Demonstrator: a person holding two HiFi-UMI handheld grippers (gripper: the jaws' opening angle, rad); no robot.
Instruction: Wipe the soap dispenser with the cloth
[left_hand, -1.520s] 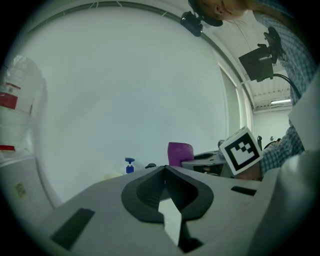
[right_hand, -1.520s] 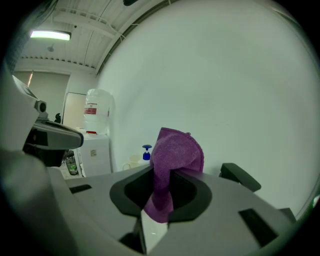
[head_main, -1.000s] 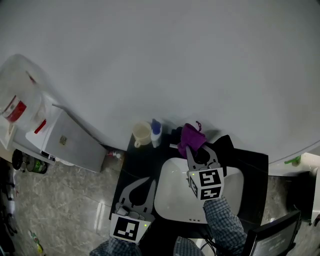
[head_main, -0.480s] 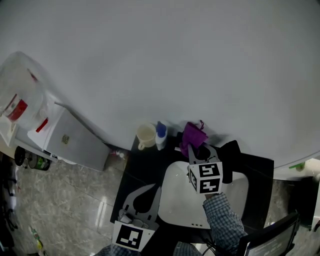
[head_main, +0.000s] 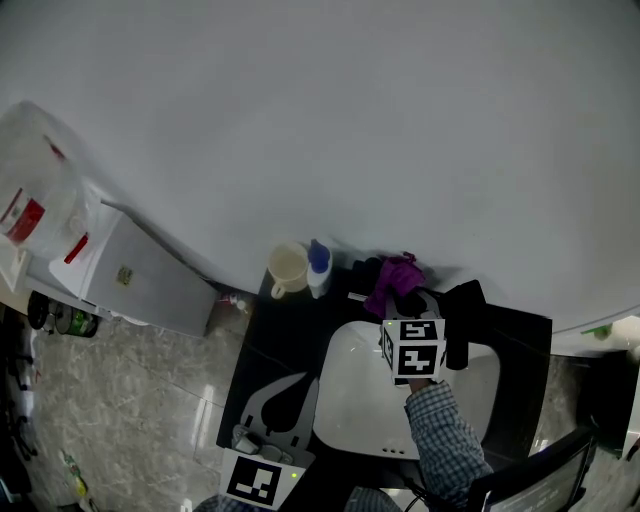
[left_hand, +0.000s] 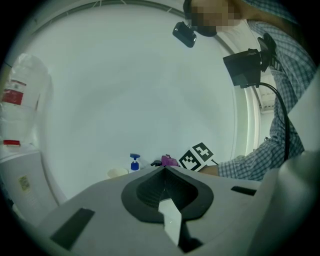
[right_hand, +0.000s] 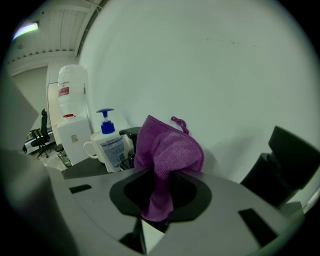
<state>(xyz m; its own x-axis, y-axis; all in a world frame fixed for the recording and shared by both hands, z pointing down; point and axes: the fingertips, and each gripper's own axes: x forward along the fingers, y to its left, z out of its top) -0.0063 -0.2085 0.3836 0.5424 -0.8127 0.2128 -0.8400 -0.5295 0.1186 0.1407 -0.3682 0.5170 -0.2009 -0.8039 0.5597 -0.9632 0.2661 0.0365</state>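
Observation:
The soap dispenser (head_main: 318, 266), a white bottle with a blue pump, stands at the back of the black counter (head_main: 270, 330) beside a cream cup (head_main: 287, 268). My right gripper (head_main: 400, 298) is shut on the purple cloth (head_main: 392, 279), which bunches above its jaws behind the white sink (head_main: 350, 400). In the right gripper view the cloth (right_hand: 170, 147) hangs a short way right of the dispenser (right_hand: 107, 142) and does not touch it. A black tap (right_hand: 126, 133) shows between them. My left gripper (head_main: 292, 382) is shut on nothing, low at the counter's front left.
A white cabinet (head_main: 135, 275) with a large water bottle (head_main: 35, 200) stands to the left on the tiled floor. A black object (head_main: 465, 310) sits at the sink's back right. The white wall rises directly behind the counter. A dark monitor (head_main: 550, 480) is at bottom right.
The cloth has drooped a little lower and rightward over the right jaws. My left gripper has slid back toward the bottom edge. The head camera shifted slightly.

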